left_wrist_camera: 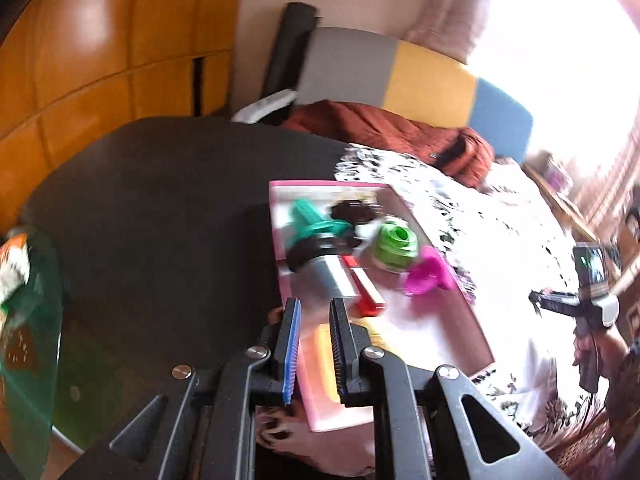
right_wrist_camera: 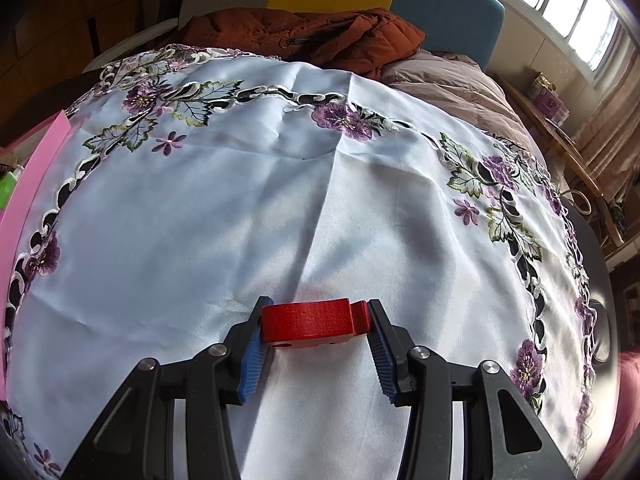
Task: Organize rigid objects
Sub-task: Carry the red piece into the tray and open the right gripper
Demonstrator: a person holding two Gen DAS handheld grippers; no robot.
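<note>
In the right wrist view my right gripper [right_wrist_camera: 316, 322] is shut on a red plastic block [right_wrist_camera: 314, 322], held just above the white embroidered tablecloth [right_wrist_camera: 240, 200]. In the left wrist view my left gripper [left_wrist_camera: 316, 312] hangs over the near end of a pink box [left_wrist_camera: 476, 332], its jaws a narrow gap apart with nothing between them. The box holds a teal part [left_wrist_camera: 316, 222], a black-and-grey cylinder [left_wrist_camera: 320, 260], a green ring [left_wrist_camera: 396, 242], a magenta piece [left_wrist_camera: 424, 276], a red bar [left_wrist_camera: 366, 290] and a dark round part [left_wrist_camera: 354, 212]. The right gripper also shows far right [left_wrist_camera: 536, 300].
The pink box edge shows at the left of the right wrist view [right_wrist_camera: 36, 184]. A rust-coloured jacket [right_wrist_camera: 312, 36] lies at the table's far side before a grey, yellow and blue chair back [left_wrist_camera: 420, 76]. A green glass surface [left_wrist_camera: 28, 340] sits left of the dark table [left_wrist_camera: 160, 200].
</note>
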